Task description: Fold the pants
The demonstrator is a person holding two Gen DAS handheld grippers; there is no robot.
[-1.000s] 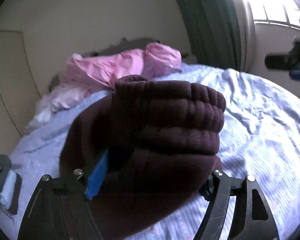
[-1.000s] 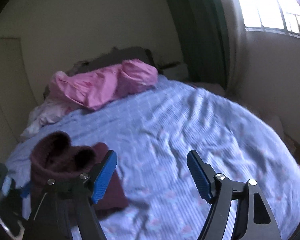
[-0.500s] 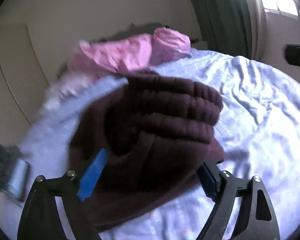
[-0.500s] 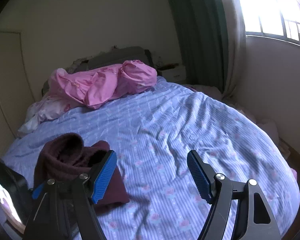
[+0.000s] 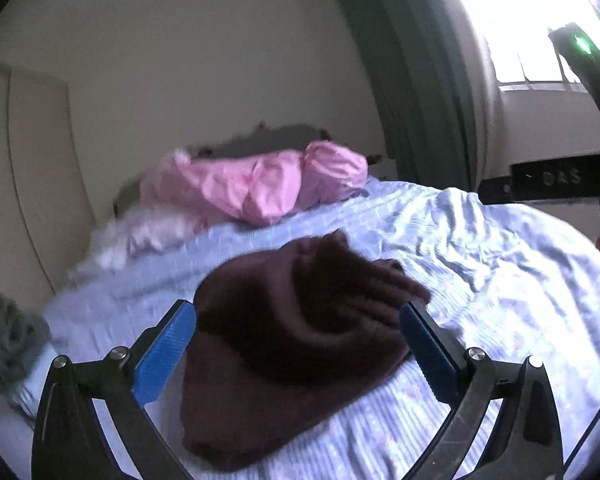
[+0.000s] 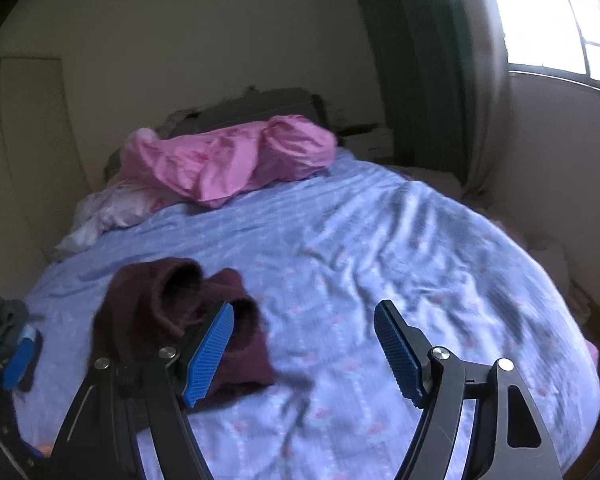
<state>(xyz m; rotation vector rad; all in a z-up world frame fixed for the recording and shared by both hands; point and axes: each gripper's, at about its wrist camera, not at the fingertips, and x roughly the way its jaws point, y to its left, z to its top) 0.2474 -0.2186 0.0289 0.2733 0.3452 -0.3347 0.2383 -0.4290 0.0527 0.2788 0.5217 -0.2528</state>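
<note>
One pair of maroon pants [image 5: 300, 340] lies bundled on the striped blue bedsheet [image 6: 380, 260] near one pink blanket [image 6: 228, 160], both the left gripper [image 5: 298, 328] and right gripper [image 6: 304, 340] spread wide, empty; no lettering reads clearly.

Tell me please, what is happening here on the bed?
A person is folding pants with a gripper in each hand. The dark maroon pants lie in a folded bundle on the blue bed sheet. The left gripper is open, with its fingers on either side of the bundle but not squeezing it. The right gripper is also open and holds nothing; it is over bare sheet beside the pants. A pink blanket lies crumpled at the far end.
</note>
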